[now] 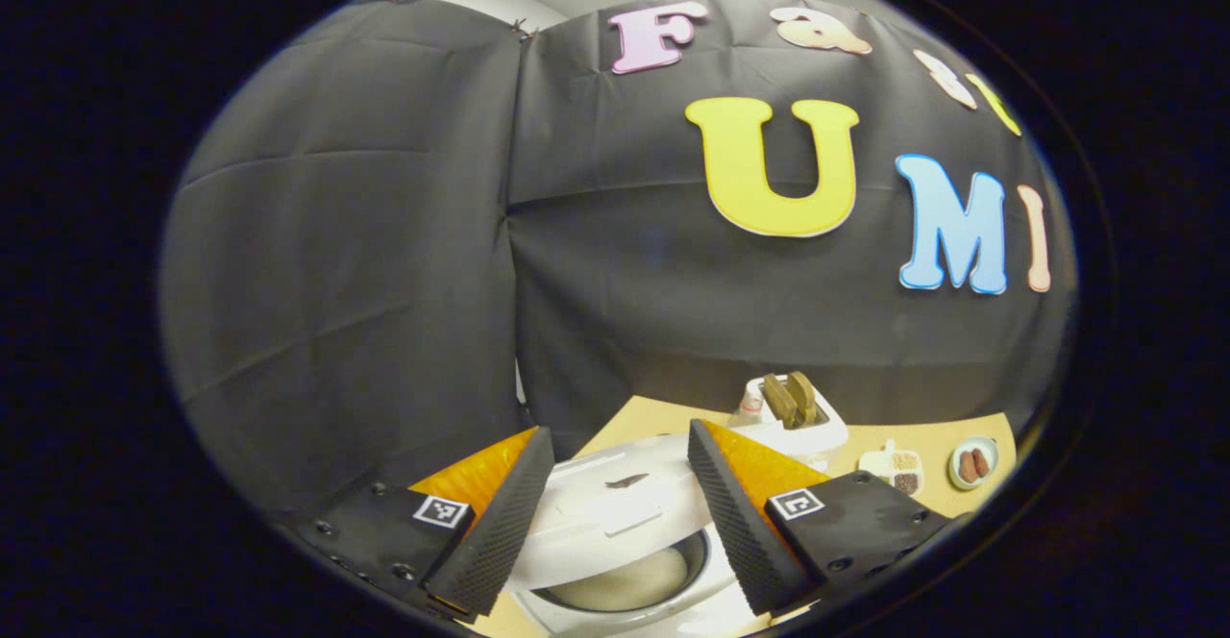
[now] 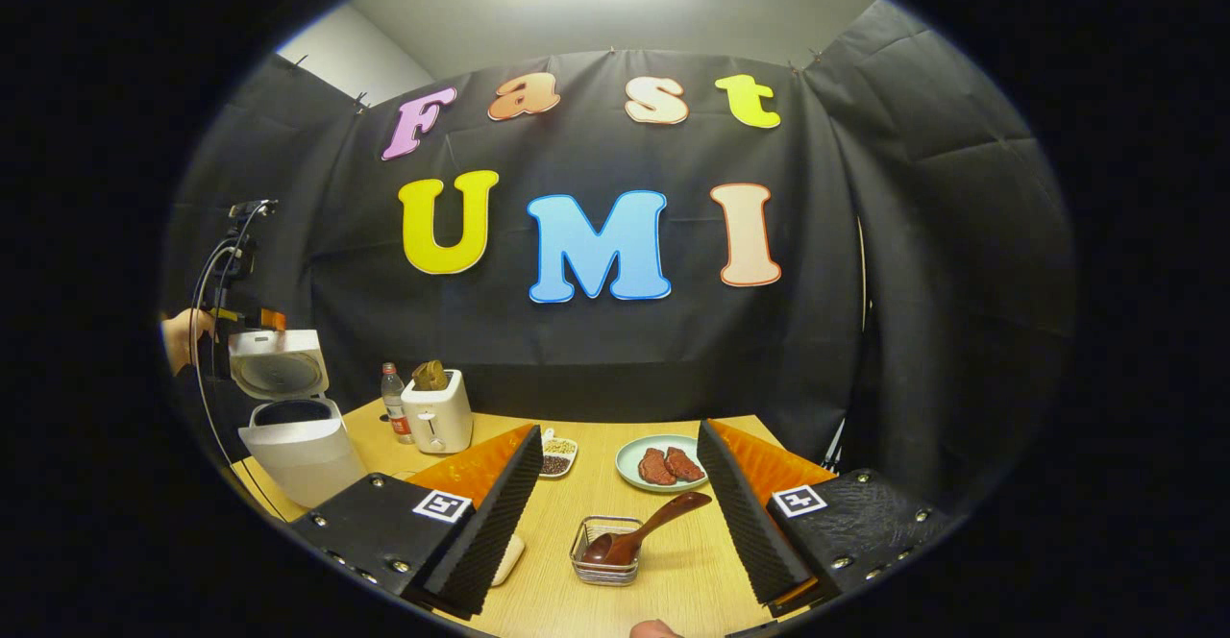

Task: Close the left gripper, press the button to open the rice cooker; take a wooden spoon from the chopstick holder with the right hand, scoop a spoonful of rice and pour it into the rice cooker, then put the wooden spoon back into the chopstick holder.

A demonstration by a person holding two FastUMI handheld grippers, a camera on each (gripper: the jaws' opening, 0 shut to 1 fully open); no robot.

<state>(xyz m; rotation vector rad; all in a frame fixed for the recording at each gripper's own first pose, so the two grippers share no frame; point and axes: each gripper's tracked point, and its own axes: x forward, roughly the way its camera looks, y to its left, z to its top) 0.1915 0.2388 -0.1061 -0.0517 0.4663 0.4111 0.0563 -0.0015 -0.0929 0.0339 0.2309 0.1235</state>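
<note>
Two handheld grippers work over a light wooden table in a black-draped booth.

The left gripper hovers above the white rice cooker. Its jaws are spread apart, with nothing between them. In the left gripper view the cooker's raised lid and the pale inner pot below it sit between the fingers. In the right gripper view the rice cooker stands at the table's far left corner with its lid up, and a hand holds the left gripper just above the lid.

The right gripper also has its jaws wide apart and holds nothing. Ahead of it, near the table's front edge, the wooden spoon rests bowl-down in a small wire basket, the chopstick holder, with its handle leaning up and to the right.

Judging from this, the cooker is already open, so the button step looks finished. Taking the spoon, scooping rice, pouring it in and returning the spoon all appear still to do.

Also on the table: a white toaster with bread in it, a bottle, a divided dish of grains and a plate of reddish-brown pieces.

No brand or label is legible; the bottle's label is too small to read.
</note>
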